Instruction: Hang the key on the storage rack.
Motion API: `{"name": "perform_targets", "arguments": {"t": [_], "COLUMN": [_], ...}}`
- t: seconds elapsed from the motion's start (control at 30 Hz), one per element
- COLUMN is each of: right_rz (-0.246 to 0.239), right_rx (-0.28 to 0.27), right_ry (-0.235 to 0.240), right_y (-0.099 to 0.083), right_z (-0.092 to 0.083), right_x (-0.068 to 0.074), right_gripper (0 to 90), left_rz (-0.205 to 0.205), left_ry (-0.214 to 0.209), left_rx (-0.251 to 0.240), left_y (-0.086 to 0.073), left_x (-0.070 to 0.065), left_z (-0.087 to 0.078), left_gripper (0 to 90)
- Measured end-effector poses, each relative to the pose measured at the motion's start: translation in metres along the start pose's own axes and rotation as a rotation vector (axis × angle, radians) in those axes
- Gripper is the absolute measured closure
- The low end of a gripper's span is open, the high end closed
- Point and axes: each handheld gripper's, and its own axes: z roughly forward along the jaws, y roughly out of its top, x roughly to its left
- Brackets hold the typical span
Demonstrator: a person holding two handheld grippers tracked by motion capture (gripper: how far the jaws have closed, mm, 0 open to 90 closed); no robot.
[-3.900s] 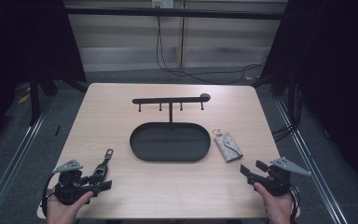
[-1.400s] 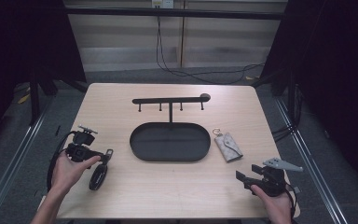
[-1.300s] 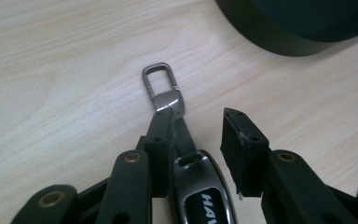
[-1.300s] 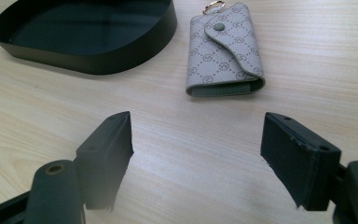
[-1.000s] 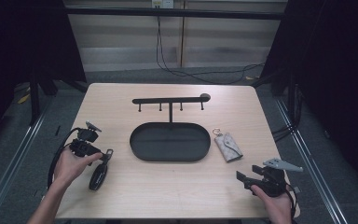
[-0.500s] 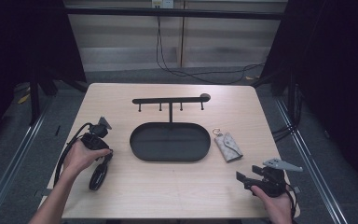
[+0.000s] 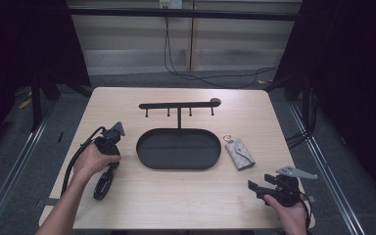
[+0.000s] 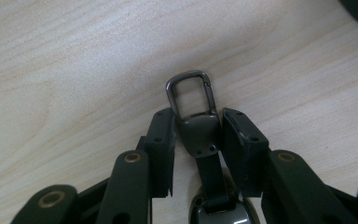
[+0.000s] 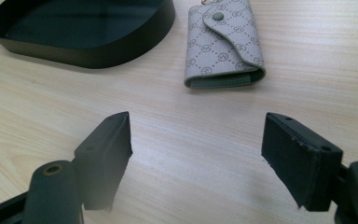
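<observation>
Closing with the left hand-held gripper [image 8: 198,128]: jaws just drawn together onto the metal cap of the strap [image 8: 200,140], pads touching it on both sides, clasp [image 8: 189,91] poking out ahead. Strap lying flat on the tabletop [image 7: 186,200] at front left, just left of the tray [image 7: 178,166]. Might slip off that smooth, narrow cap on lifting, given so small a bite near the pad tips. Might also drag the loose loop behind and snag it on the tray rim or the hook rack [image 7: 178,105]. Could scrape the pads along the wood through coming in so low. Right hand-held gripper [image 9: 196,140] at front right, jaws wide apart, nothing between, facing the pouch [image 9: 223,42]. Pale wood-grain surface, matte, sparsely set. Around it: dark curtains, grey floor, cables trailing at the back.
</observation>
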Motion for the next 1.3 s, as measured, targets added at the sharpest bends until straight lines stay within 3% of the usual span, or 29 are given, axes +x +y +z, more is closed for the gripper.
{"name": "perform_targets", "arguments": {"t": [0.17,0.3,0.47,0.53,0.7,0.9,0.93,1.0,1.17,1.27,1.3], "right_rz": [-0.007,-0.016,-0.010,-0.010,-0.011,-0.008,-0.010,-0.012,-0.014,-0.013,-0.011], "right_rx": [0.007,0.017,0.027,0.023,0.029,0.033,0.035,0.036,0.037,0.045,0.047], "right_ry": [0.001,-0.002,0.000,0.000,-0.004,-0.003,-0.002,-0.002,-0.003,-0.004,-0.005], "right_y": [0.000,0.000,0.000,0.000,0.000,0.000,0.000,0.000,0.000,0.000,0.000], "right_z": [0.001,0.002,0.003,0.003,0.003,0.004,0.004,0.004,0.004,0.005,0.005], "right_x": [0.001,0.001,0.001,0.000,0.001,0.000,0.000,0.001,0.001,0.001,0.001], "right_gripper": [24.1,24.1,24.1,24.1,24.1,24.1,24.1,24.1,24.1,24.1,24.1], "left_rz": [-0.002,-0.033,-0.008,-0.019,0.006,-0.005,0.010,-0.018,0.003,-0.005,-0.019], "left_ry": [0.006,0.009,0.008,0.005,0.001,-0.036,-0.031,-0.045,-0.068,-0.074,-0.074], "left_rx": [0.018,0.042,0.041,0.039,0.070,0.067,0.072,0.059,0.050,0.026,-0.011], "left_y": [0.002,0.006,0.006,0.006,0.008,0.005,0.005,0.004,0.003,0.000,-0.002], "left_x": [0.000,-0.002,-0.001,-0.002,-0.001,0.002,0.004,0.004,0.006,0.008,0.009], "left_z": [-0.001,-0.001,-0.001,0.000,-0.001,-0.001,-0.002,-0.002,-0.011,-0.014,-0.016], "left_gripper": [69.1,70.6,70.7,70.8,70.8,70.8,70.9,70.9,70.9,70.8,70.9]}}
